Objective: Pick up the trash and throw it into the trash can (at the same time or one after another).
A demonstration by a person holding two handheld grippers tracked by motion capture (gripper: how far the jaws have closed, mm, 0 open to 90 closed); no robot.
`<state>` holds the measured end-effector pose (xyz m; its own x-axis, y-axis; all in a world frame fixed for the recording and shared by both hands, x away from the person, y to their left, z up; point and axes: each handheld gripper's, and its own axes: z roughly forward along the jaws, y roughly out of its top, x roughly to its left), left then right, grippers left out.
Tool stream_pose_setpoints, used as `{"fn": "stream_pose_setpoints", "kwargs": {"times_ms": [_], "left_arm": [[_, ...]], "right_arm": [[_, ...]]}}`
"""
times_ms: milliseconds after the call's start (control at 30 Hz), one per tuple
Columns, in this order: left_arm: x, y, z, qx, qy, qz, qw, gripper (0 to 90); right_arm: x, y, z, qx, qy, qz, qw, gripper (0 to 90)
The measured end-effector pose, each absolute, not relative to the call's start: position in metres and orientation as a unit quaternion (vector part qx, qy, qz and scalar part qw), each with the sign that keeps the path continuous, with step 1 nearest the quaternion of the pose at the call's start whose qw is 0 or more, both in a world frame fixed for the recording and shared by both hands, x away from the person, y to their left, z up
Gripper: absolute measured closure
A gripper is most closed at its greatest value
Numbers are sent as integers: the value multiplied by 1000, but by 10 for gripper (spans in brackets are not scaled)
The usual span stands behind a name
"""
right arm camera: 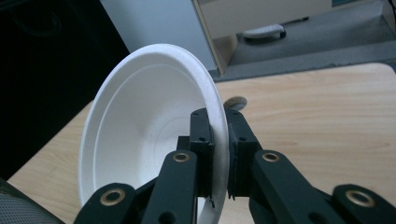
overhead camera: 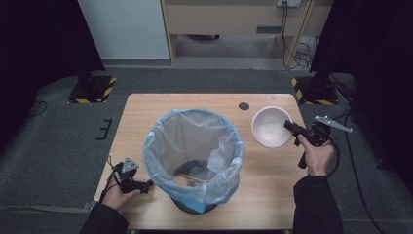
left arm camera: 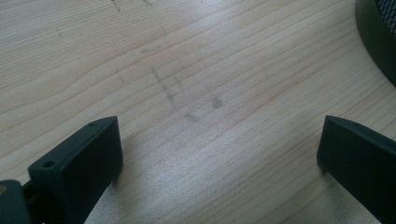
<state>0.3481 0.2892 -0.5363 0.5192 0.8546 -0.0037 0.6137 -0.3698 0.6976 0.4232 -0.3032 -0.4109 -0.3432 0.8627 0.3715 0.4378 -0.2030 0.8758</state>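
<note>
Right claw (right arm camera: 219, 154): pinching the bowl (right arm camera: 149, 135) rim, lifting it beside the bin (overhead camera: 195, 156).
Bowl: seeming light, thin; rim is giving good hold.
Left claw (left arm camera: 219, 154): standing wide, empty, over table (left arm camera: 196, 70).

No readable text, label, brand, number or sign appears anywhere, neither on the pale wooden table (overhead camera: 263, 195) nor on anything upon it.
</note>
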Motion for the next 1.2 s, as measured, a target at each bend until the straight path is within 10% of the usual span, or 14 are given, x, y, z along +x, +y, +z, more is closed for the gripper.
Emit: {"fn": "stream_pose_setpoints", "kwargs": {"times_ms": [1200], "left_arm": [[348, 289, -536, 807, 455, 183, 329, 0]], "right_arm": [[388, -290, -336, 446, 558, 663, 223, 838]]}}
